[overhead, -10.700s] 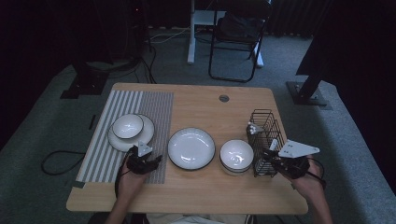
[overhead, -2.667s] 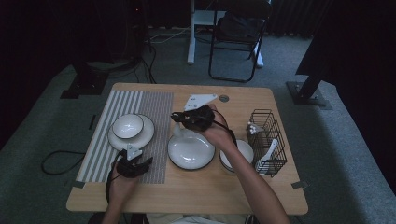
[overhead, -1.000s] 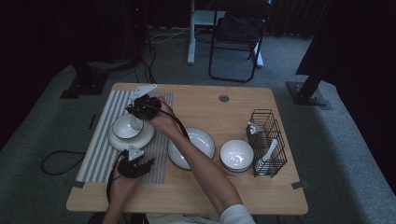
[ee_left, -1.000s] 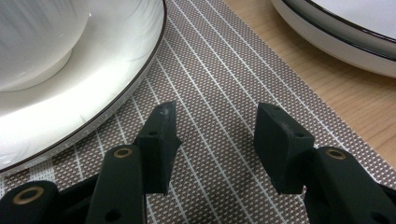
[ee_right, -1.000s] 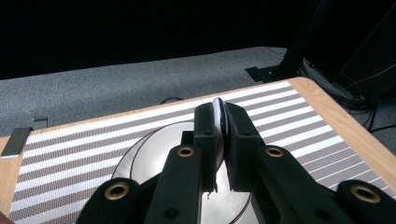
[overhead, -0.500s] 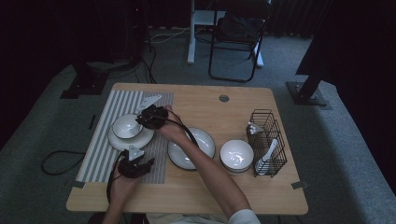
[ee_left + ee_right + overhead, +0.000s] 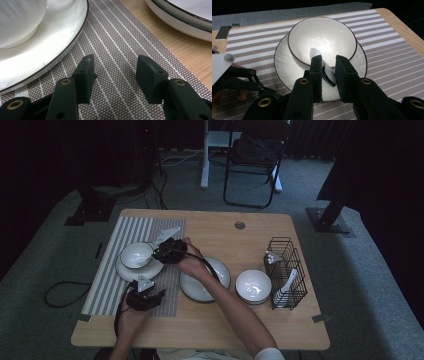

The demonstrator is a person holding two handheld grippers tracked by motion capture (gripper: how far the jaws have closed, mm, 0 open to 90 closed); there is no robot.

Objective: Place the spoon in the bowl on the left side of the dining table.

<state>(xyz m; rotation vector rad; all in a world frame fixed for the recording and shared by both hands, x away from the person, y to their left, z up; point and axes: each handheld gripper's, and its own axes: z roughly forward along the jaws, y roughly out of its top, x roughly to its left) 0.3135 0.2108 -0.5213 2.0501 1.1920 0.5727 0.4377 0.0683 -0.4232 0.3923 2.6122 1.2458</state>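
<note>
- Handling the spoon (image 7: 325,67) calls for care: it looks glazed, so judge it light, stiff, slippery and liable to chip against other crockery.
- Locate the spoon with its scoop end down inside the bowl (image 7: 299,37) and its handle leaning out over the near rim. The bowl stands on a plate (image 7: 284,67), which sits on the striped placemat (image 7: 387,50) at the left side of the desk (image 7: 250,330).
- Note the right claw (image 7: 329,60): its jaws have just been opening, and the handle lies between them. The pads appear to stand just clear of it, so the spoon seems to rest on the bowl alone.
- Note the left claw (image 7: 113,62): its jaws stand apart with nothing between them, low over the placemat just beside the plate.
- If you regrip, take the handle across its flat sides, near the middle, where the pads bear on the widest faces. Avoid the curved scoop end, which would likely slide out.
- Expect the bowl to shift easily on the smooth plate; a sideways drag on the handle could tip or skate it.
</note>
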